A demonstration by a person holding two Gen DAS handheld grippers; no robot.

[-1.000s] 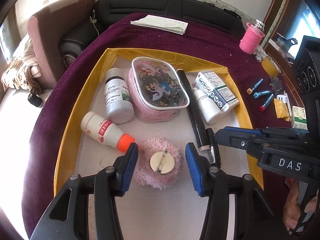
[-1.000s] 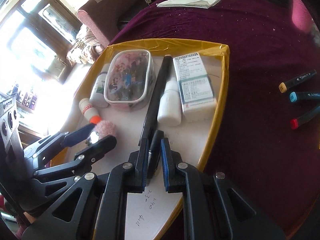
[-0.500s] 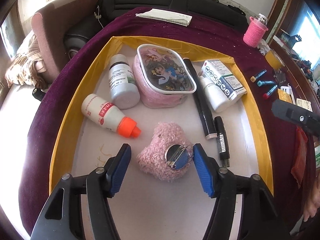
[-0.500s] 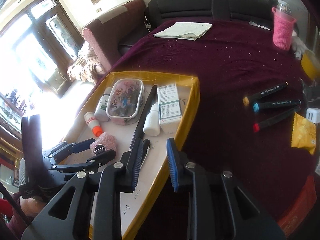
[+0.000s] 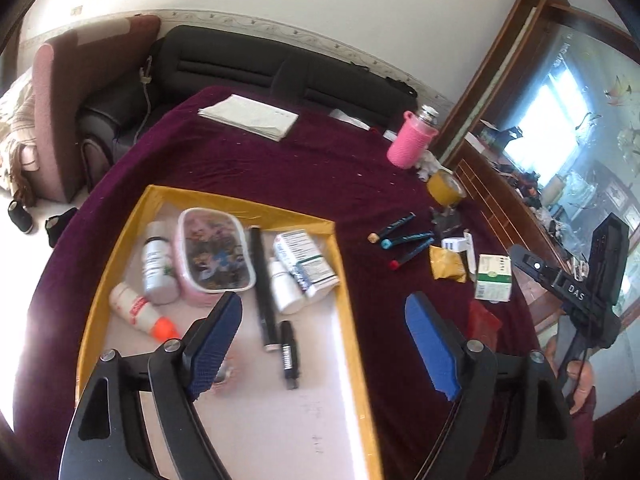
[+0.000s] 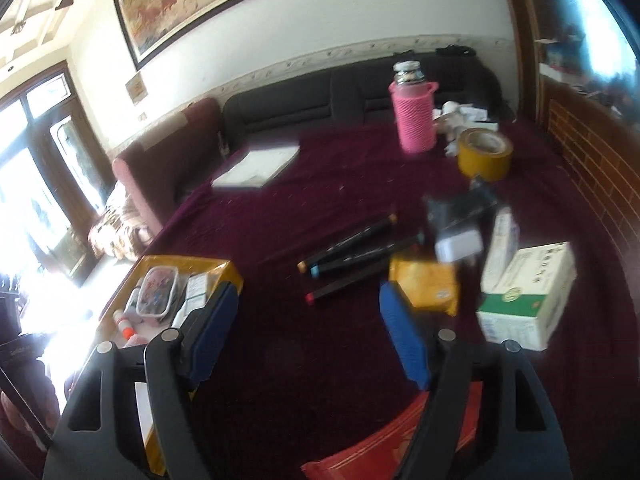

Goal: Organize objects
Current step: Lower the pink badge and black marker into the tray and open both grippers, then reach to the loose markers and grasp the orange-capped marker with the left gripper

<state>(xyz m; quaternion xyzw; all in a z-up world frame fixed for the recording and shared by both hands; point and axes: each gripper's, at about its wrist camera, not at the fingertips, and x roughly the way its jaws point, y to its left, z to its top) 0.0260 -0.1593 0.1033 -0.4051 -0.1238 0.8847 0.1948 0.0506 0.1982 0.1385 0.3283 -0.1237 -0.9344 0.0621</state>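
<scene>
Blue-padded right tongs empty, jaws opening and already wide, nothing between the pads, hovering over the maroon worktop. Straight ahead and slightly up-frame: three black markers lying side by side, long axes running lower-left to upper-right, coloured caps toward the tongs; likely the next pick, so a wrist turn needed to set the pads across a barrel. Yellow packet just right of the markers, green-and-white box further right, red packet under the tongs. Right tongs nearer these loose items than left. Left tongs also empty, jaws opening, straddling the right rim of the yellow tray, touching nothing. Tray already holding bottles, pink pouch, long black tube and a pen. Markers well apart from tray, to its right.
</scene>
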